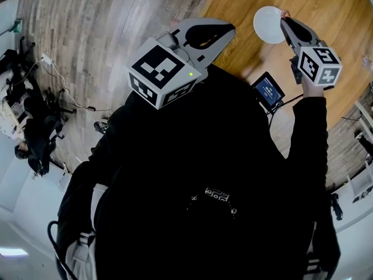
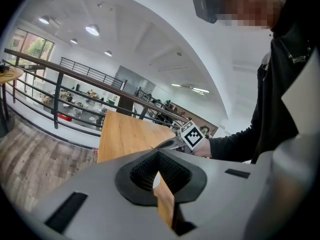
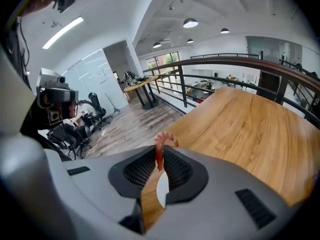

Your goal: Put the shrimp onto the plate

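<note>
Orange curled shrimp (image 3: 159,154), round white plate (image 1: 269,24)

I see a wooden table (image 3: 250,124) on a grey plank floor (image 1: 87,34). A black railing (image 3: 210,63) runs behind it, and round lamps (image 3: 190,22) shine on the white ceiling (image 3: 165,9).

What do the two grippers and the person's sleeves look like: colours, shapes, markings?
Both the left gripper and the right gripper are grey plastic with tapering jaws and black ribbed pads. Each carries a cube of black-and-white square markers. The sleeves are black.
</note>
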`<state>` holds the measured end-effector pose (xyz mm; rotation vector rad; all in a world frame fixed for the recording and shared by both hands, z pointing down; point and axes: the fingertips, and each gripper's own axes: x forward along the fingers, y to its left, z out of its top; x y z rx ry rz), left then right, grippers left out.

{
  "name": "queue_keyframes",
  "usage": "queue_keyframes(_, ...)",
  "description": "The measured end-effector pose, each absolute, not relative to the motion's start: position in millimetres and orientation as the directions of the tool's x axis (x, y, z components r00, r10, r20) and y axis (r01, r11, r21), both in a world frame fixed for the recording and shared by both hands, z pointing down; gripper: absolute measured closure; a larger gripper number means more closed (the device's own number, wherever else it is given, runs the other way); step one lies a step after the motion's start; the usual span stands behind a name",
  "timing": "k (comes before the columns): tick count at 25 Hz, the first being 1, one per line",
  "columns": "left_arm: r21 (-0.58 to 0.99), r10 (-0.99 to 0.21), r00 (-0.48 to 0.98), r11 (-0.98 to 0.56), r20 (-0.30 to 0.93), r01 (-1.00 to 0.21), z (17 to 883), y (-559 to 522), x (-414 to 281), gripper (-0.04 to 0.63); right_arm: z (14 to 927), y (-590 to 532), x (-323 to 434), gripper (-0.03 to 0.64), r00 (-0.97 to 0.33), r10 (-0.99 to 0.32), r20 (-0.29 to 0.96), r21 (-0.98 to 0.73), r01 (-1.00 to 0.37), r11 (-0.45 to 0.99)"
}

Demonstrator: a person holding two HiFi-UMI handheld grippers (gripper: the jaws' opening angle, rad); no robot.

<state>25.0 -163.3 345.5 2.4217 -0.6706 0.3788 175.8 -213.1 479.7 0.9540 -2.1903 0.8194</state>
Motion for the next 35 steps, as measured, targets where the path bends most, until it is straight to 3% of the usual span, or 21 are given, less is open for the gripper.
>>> queue_keyframes(35,0.484,-0.459,0.777,-0.609,0.432,-0.629,355.6,-141.3,-4.6,0.597,613.4,-183.3,202.2,0.552,-0.430,-0.196,0.881,-0.263,-0.790,0.554)
